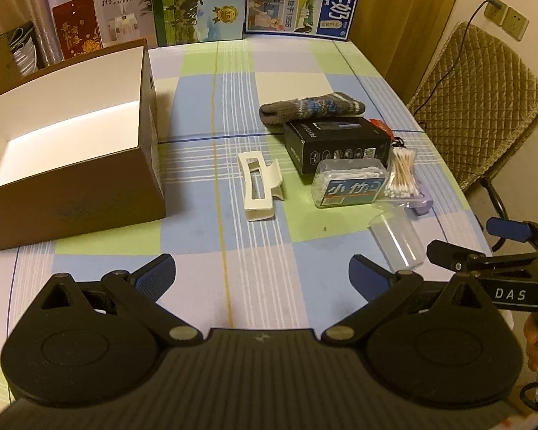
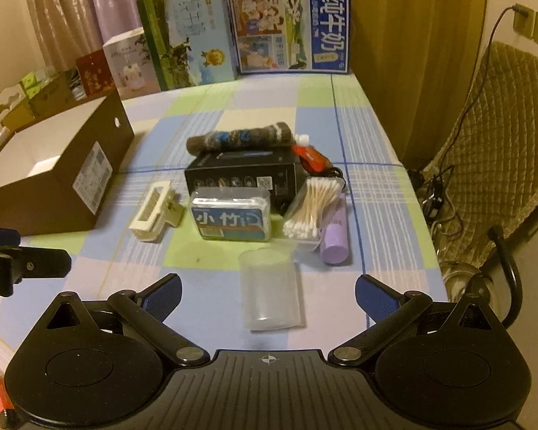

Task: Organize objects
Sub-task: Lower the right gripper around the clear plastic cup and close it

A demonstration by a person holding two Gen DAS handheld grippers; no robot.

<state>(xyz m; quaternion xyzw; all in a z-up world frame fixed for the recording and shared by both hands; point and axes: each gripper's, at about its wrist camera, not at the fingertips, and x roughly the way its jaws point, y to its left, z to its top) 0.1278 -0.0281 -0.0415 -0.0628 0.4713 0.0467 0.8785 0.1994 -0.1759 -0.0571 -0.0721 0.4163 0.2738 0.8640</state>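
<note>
Lying sideways on the checked cloth (image 2: 211, 308), a translucent cup (image 2: 269, 288).

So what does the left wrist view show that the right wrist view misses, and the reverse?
Only the left wrist view shows the brown box's white floor and the right gripper, open. Only the right wrist view shows the box's end label, the purple tube nearly whole, and the left gripper's tip. Both show the hair clip, sock, black box, floss tub, cotton swabs and clear cup.
</note>
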